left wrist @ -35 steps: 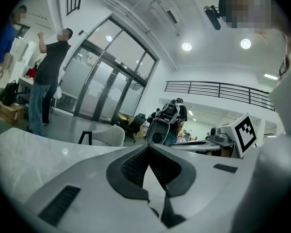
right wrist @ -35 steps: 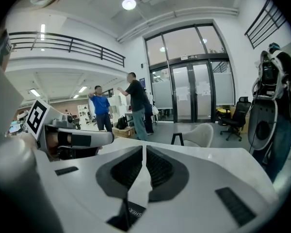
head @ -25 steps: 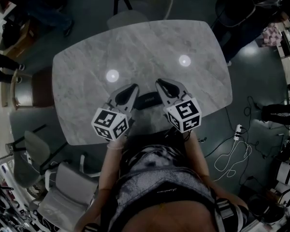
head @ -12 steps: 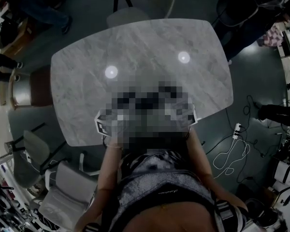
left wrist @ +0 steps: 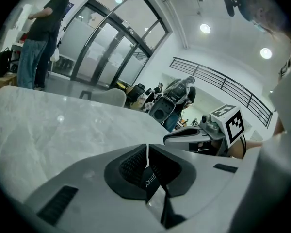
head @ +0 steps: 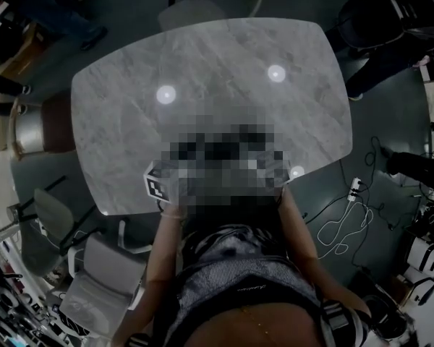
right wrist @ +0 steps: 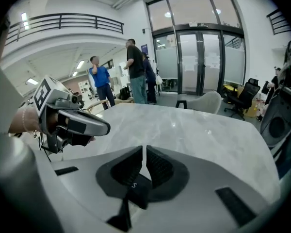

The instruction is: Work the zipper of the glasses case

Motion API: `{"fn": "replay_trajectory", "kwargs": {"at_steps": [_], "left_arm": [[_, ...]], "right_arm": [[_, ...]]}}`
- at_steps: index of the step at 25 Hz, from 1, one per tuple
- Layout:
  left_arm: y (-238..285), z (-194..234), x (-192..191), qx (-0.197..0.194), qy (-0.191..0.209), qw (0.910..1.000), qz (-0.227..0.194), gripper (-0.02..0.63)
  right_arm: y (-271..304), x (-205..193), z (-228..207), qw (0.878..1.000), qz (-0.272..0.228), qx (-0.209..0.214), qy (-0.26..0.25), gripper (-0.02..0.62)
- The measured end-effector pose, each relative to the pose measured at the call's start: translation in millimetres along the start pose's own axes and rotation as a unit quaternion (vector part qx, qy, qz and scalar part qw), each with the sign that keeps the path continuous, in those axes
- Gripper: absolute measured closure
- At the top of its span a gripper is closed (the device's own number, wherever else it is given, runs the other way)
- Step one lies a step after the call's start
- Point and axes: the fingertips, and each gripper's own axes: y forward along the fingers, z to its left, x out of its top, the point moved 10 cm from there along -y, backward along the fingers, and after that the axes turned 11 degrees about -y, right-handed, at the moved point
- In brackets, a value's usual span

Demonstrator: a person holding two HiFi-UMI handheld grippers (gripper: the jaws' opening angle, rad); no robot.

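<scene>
Closest to me, my left gripper [left wrist: 147, 152] has its jaws pressed together on a thin dark lettered tab [left wrist: 151, 180], which I take for the zipper pull. My right gripper [right wrist: 144, 154] is likewise clamped narrow on a dark piece that I take to be part of the glasses case [right wrist: 134, 187]. The case sits between the two grippers at the middle of the marble table's [head: 130, 121] near edge. The head view hides it there, and I cannot tell whether it rests on the table.

I judge the pull is in hand. Next I should draw the tab along its track while the right gripper holds firm.

Beyond the far edge stand a pale chair [right wrist: 208, 102] and glass doors [right wrist: 203, 57].
</scene>
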Motion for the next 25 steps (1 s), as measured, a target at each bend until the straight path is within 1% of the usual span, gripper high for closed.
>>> {"fn": "replay_trajectory", "kwargs": {"at_steps": [3,6,8,11,12,13,14,16,18,21,23,25], "left_arm": [[4.5,3.3,-4.6,-0.016,-0.001,0.9998,0.014,0.601],[11.6,8.9,-10.7,-0.045,-0.003,0.9981,0.041,0.601],[18.3,14.5,-15.1,-0.061,-0.006,0.9963,0.060,0.601],[28.0,25.8,-20.2,-0.081,-0.024,0.9927,0.086,0.597],[30.8,29.6,-21.5,-0.085,-0.030,0.9912,0.097,0.575],[33.6,33.2,-22.8,-0.090,-0.034,0.9894,0.109,0.528],[36.3,36.5,-24.2,-0.093,-0.035,0.9874,0.123,0.494],[41.7,43.0,-26.5,-0.096,-0.028,0.9837,0.149,0.479],[47.1,48.9,-27.5,-0.099,-0.017,0.9799,0.173,0.454],[56.2,54.1,-30.2,-0.105,0.004,0.9698,0.220,0.379],[64.5,56.1,-35.0,-0.110,0.021,0.9586,0.262,0.336],[73.1,58.1,-40.9,-0.114,0.040,0.9455,0.302,0.314]], "right_arm": [[7.4,-5.4,1.4,1.000,0.008,0.017,-0.009,0.522],[18.1,-13.9,2.6,0.997,0.030,0.051,-0.045,0.522],[27.0,-23.0,3.2,0.992,0.051,0.076,-0.082,0.522],[41.5,-34.1,7.9,0.979,0.084,0.115,-0.144,0.522],[45.7,-36.0,10.6,0.974,0.096,0.125,-0.164,0.522],[49.6,-38.1,13.7,0.968,0.110,0.132,-0.184,0.522],[53.4,-40.8,16.9,0.962,0.122,0.138,-0.203,0.522],[59.7,-46.3,22.4,0.953,0.138,0.142,-0.228,0.522],[63.1,-49.8,24.2,0.952,0.139,0.138,-0.236,0.522],[60.9,-51.7,25.7,0.952,0.131,0.133,-0.243,0.522],[56.9,-53.2,29.0,0.949,0.123,0.126,-0.262,0.522],[53.5,-54.8,33.0,0.946,0.114,0.119,-0.278,0.522]]}}
